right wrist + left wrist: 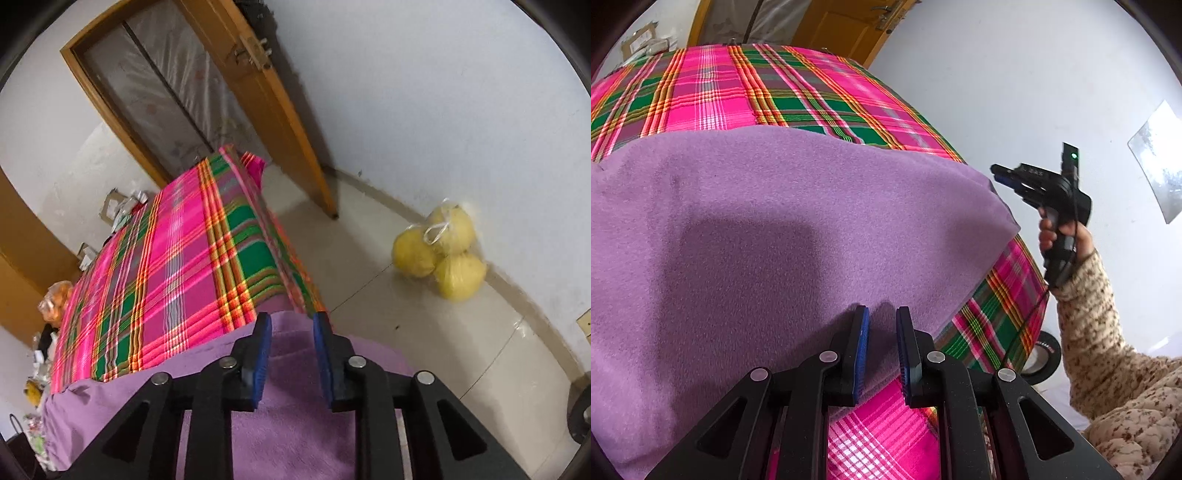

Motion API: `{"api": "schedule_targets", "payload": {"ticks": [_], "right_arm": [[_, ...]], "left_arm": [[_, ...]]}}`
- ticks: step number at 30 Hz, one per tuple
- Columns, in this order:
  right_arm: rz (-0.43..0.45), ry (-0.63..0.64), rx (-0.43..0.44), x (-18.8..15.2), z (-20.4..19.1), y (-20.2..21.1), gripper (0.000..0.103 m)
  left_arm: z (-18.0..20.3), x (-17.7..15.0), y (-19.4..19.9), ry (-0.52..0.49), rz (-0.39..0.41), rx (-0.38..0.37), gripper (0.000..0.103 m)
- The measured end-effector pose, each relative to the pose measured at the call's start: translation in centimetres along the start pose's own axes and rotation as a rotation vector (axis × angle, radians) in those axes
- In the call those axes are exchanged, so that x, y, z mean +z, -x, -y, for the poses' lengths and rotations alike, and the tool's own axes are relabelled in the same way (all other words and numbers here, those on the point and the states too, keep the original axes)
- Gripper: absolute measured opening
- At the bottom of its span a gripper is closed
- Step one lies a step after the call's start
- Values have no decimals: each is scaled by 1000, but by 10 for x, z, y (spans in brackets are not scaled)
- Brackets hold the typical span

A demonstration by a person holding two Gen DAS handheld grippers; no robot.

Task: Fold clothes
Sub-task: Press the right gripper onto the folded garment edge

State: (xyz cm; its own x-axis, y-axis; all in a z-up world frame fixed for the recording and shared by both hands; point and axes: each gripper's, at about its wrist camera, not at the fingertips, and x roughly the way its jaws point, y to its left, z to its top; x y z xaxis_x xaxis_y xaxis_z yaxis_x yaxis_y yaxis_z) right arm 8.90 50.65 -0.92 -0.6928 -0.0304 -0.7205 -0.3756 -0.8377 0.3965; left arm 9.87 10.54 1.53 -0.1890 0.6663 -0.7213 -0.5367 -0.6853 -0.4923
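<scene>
A purple fleece cloth (783, 229) lies spread flat on a table under a pink and green plaid cover (746, 92). My left gripper (882, 314) is open just above the cloth's near edge, nothing between its blue pads. A hand in a speckled sleeve holds my right gripper (996, 173) in the air beyond the cloth's right corner, off the table's side. In the right wrist view the right gripper (291, 319) is open and empty. It hovers over the purple cloth (288, 424) near the plaid cover (177, 266).
A wooden door (273, 110) stands open beyond the table's far end. A bag of yellow fruit (443, 251) sits on the floor by the wall. A roll of tape (1042, 356) lies below the table's right side. Boxes and clutter (122, 210) sit along the far left.
</scene>
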Motion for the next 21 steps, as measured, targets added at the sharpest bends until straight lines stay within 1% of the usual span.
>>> {"api": "schedule_targets", "payload": {"ticks": [4,6,7,9,12,15,19,21], "right_arm": [[-37,-4,9,-1,1,-14,27],[-39,-2,9,-1,1,-16,19],[-36,0,9,-1,1,-15,18],[-26,0,5,0,2,-12,7],[4,-16,-8,3,3,-9,0],[52,-24,-48,9,5,-5,0],[17,-36,-17,9,9,-10,1],[-20,-59,31,6,12,-13,3]], "left_arm": [[-3,2,0,7,-1,-14,15],[-4,3,0,10,-2,-20,15],[-5,3,0,10,-2,-22,15],[-5,4,-1,11,-3,-26,15],[-6,4,0,14,-3,-33,15],[-7,5,-1,16,-4,-36,15],[-8,5,-1,18,-2,-39,15],[-9,5,0,19,-2,-42,15]]}}
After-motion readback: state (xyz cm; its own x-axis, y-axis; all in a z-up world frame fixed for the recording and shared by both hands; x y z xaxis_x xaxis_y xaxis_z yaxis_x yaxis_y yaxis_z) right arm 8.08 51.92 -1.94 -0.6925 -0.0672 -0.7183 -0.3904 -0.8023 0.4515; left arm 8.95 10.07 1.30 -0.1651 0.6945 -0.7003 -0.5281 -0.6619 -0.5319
